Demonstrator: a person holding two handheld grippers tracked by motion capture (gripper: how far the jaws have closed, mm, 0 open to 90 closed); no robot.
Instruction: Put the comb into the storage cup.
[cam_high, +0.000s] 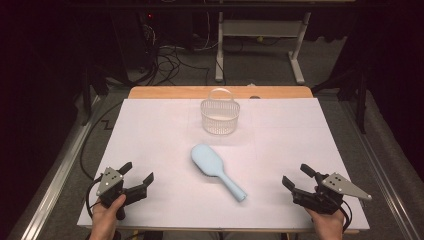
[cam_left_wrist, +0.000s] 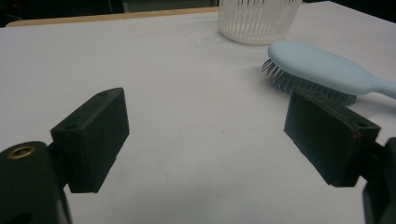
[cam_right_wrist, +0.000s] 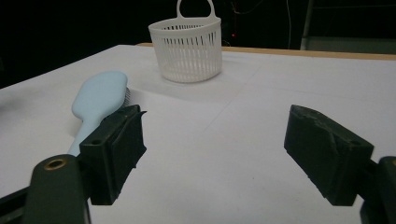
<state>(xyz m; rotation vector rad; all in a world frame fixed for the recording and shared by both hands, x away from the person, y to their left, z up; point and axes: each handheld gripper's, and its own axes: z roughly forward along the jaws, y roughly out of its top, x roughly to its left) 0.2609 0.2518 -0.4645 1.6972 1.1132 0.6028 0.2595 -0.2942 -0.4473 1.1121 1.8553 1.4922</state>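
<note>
A light blue hairbrush (cam_high: 216, 170) lies bristles down at the middle of the white table, its handle pointing toward the near right. It also shows as the hairbrush (cam_left_wrist: 322, 70) and hairbrush (cam_right_wrist: 98, 100) in the gripper views. Beyond it stands a white slatted basket (cam_high: 220, 112) with a loop handle, seen too as the basket (cam_left_wrist: 259, 21) and basket (cam_right_wrist: 189, 46). My left gripper (cam_high: 137, 175) rests open at the near left corner, nothing between its jaws (cam_left_wrist: 205, 140). At the near right, my right gripper (cam_high: 296, 177) is open and empty too (cam_right_wrist: 212, 149).
The white sheet (cam_high: 150, 135) covers the table, with a wooden edge (cam_high: 165, 92) showing at the far side. Cables and a desk frame (cam_high: 260, 45) lie on the dark floor beyond the table.
</note>
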